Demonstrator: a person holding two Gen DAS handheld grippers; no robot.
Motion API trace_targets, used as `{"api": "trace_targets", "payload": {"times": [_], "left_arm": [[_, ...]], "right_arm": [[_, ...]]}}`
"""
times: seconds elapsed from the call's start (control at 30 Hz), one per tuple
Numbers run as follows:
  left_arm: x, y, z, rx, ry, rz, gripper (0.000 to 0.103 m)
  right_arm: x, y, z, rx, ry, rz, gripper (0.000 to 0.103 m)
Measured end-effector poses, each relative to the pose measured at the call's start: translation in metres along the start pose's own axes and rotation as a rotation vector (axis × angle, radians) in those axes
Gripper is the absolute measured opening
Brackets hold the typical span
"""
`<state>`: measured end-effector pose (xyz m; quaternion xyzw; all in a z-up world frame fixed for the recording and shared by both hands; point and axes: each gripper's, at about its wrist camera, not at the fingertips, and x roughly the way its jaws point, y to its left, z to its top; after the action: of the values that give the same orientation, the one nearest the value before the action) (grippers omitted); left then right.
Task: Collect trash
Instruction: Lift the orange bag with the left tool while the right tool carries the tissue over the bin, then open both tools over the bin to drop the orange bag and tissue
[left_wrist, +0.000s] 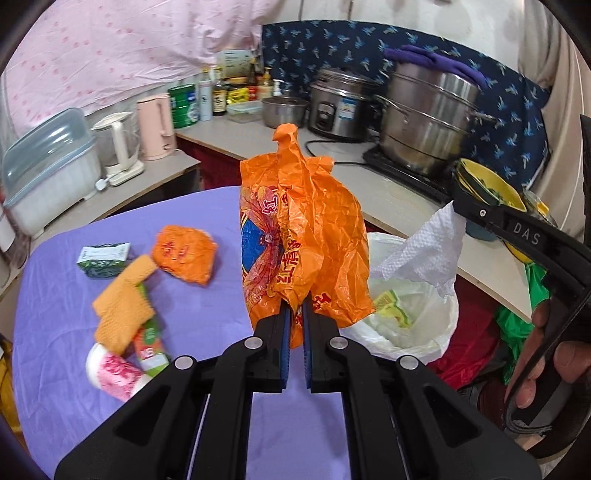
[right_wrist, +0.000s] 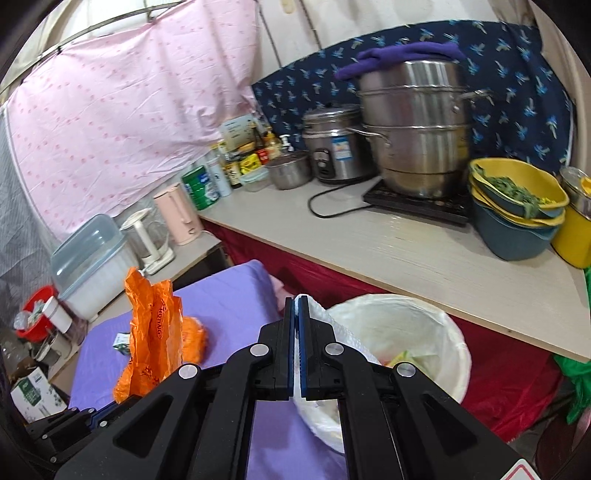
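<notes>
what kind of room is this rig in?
Most likely a small home kitchen: a stacked steel steamer pot on an induction cooktop, a rice cooker beside it, and sauce bottles along the counter.

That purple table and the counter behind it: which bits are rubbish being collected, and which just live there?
Part of the job:
- orange bag, clamped in the left gripper
- white paper towel, clamped in the right gripper
- lined bin
- crumpled orange wrapper, green carton, paper cup

Just there:
- steamer pot
- rice cooker
- pink kettle
</notes>
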<state>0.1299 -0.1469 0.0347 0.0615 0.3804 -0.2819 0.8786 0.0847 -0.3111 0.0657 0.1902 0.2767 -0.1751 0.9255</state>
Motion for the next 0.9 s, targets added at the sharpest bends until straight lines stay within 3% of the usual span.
{"api": "trace_targets", "payload": {"times": [0.37, 0.77, 0.9], "left_arm": [[0.048, -0.063, 0.001, 0.103, 0.064, -0.038, 0.005], [0.099, -0.102, -0.006, 0.166, 0.151, -0.063, 0.005], [0.109, -0.105, -0.006, 0.164, 0.170, -0.066, 0.006]], "right_arm": [[0.019, -0.072, -0.012, 0.096, 0.031, -0.047, 0.002], [0.044, -0.108, -0.027, 0.154, 0.080, -0.073, 0.002], [0.048, -0.112, -0.028, 0.157, 0.080, -0.076, 0.008]]}}
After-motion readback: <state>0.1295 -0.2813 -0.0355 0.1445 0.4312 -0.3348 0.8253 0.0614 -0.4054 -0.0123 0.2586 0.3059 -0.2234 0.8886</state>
